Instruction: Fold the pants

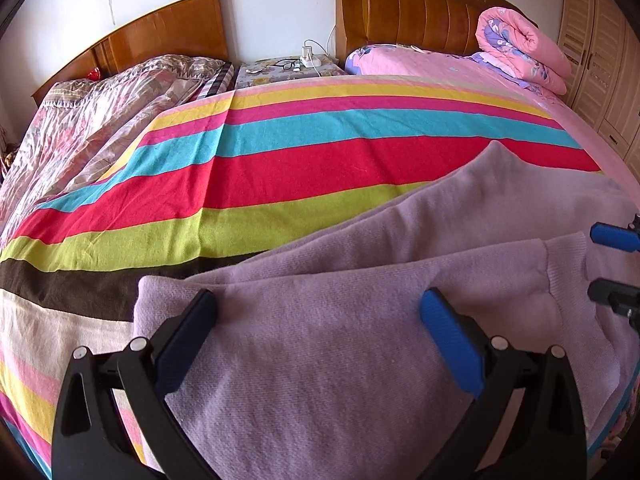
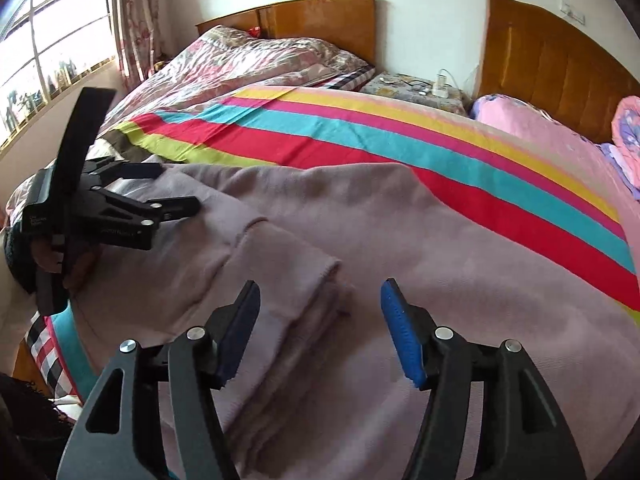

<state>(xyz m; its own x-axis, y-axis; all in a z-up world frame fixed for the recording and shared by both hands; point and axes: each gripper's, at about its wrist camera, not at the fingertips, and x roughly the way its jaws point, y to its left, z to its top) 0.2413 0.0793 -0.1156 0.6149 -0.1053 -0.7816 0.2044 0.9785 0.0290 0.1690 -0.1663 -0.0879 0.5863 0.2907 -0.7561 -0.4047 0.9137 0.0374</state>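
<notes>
The lilac pants (image 1: 360, 264) lie folded on the near part of the bed's striped blanket (image 1: 280, 168), their near edge cut off by both views. The left gripper (image 1: 316, 316) has its fingers spread wide above the cloth; the right gripper (image 2: 320, 312) likewise stands apart, clamping nothing. White lettering on the left gripper's body is too small to read.

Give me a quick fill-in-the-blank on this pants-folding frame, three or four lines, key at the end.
1. The lilac pants lie on a ____ blanket.
2. Both grippers, left gripper and right gripper, are ____, holding nothing.
3. The rolled pink quilt sits against a ____ headboard.
4. A pair of ____ lies on the nightstand between the beds.

Missing words: striped; open; wooden; glasses
</notes>
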